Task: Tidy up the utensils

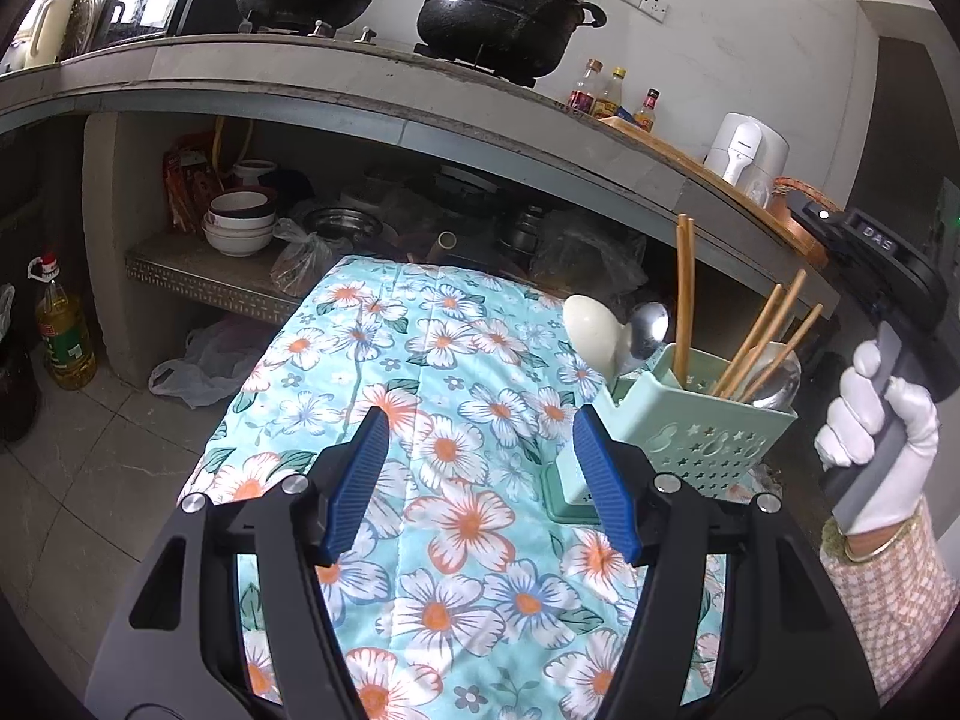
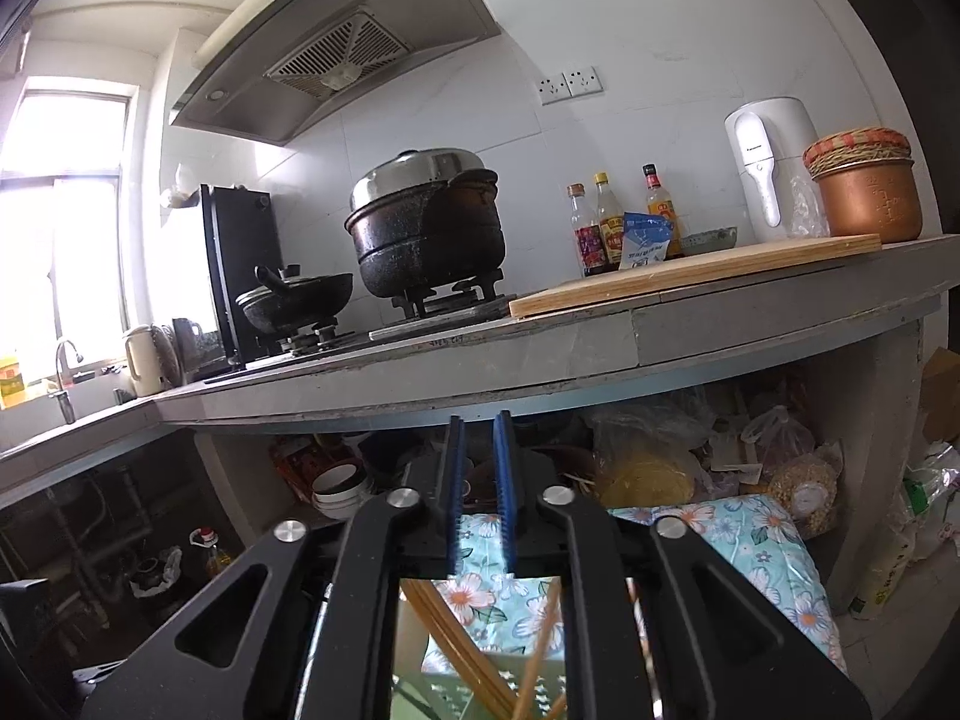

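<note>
1. Blue ribbed pads mark your left gripper [image 1: 474,480]; its jaws stand wide apart with nothing between them, only the flowered cloth [image 1: 420,372] beneath.
2. The green holder [image 1: 690,420] stands on this cloth, just beside the right pad of that gripper and a little ahead of it. So your left hand is the nearer one at cloth level.
3. Inside the holder, going left to right: a cream spoon [image 1: 591,324] and a metal spoon [image 1: 651,324] in the left compartment, then wooden chopsticks [image 1: 684,294] standing nearly upright, then more chopsticks leaning to the right beside a metal ladle [image 1: 780,378].
4. All handles go down into the holder, so the long axis is close to vertical; I think any utensil must go in or out from above.
5. Your right gloved hand [image 1: 870,420] holds the right gripper [image 2: 478,480] above the holder. Its jaws show a narrow gap and hold nothing.
6. I see no loose utensil on the cloth.
</note>
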